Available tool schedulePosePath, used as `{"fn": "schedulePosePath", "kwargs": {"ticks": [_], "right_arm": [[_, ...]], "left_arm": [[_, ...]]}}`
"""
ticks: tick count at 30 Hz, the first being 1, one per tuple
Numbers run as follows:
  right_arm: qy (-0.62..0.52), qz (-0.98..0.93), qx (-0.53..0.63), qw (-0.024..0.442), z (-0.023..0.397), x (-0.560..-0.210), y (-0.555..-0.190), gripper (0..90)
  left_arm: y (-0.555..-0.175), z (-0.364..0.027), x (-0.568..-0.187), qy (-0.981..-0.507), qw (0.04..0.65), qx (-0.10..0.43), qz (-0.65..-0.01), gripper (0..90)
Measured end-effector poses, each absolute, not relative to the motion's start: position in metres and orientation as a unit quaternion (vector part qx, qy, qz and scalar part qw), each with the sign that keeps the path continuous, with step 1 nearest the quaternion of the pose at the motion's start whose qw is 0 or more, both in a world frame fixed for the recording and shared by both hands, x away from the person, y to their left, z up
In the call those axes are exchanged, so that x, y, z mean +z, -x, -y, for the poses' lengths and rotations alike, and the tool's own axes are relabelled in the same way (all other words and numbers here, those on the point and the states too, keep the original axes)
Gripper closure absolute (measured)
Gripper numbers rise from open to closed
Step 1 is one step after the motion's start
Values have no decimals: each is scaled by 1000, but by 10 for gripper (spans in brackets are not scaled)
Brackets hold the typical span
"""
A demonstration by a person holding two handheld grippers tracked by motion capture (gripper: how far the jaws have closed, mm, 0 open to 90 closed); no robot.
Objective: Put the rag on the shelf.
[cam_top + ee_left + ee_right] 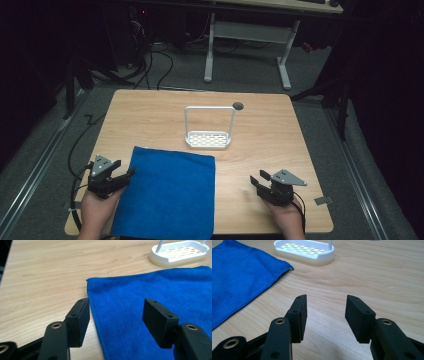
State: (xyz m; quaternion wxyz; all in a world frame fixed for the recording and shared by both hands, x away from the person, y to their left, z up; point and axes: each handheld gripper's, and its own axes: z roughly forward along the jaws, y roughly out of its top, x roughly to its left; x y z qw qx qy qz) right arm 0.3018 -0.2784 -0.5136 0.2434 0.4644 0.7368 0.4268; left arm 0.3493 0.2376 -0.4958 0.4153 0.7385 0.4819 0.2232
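Blue microfibre cloth flat on wooden table, spread over near-left part, near edge at table's front edge; no folds visible. Left gripper at cloth's left edge, jaws spread wide, nothing pinched; in left gripper view one jaw over bare wood just beside cloth hem, other over blue fabric, hem running between them; contact with the cloth not discernible. Right gripper well apart from cloth on its right, over bare tabletop, jaws apart and empty; in right gripper view only wood grain between jaws, cloth corner off to upper left. White slotted soap dish with tall loop handle standing upright beyond cloth's far edge, near but not touching; dish tray visible past cloth in both gripper views. Round dark grommet hole in table behind dish. Hand behind left gripper, hand behind right gripper, both entering from bottom.
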Motion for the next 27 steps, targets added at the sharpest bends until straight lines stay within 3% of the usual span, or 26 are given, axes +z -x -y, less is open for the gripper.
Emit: {"fn": "schedulePosePath", "kwargs": {"ticks": [11, 27], "right_arm": [[-454, -745, 428, 236, 275, -513, -302, 499], [-431, -762, 424, 231, 257, -513, -301, 432]], "left_arm": [[-391, -235, -502, -735, 408, 222, -495, 438], [-405, -241, -510, -751, 406, 216, -475, 435]]}}
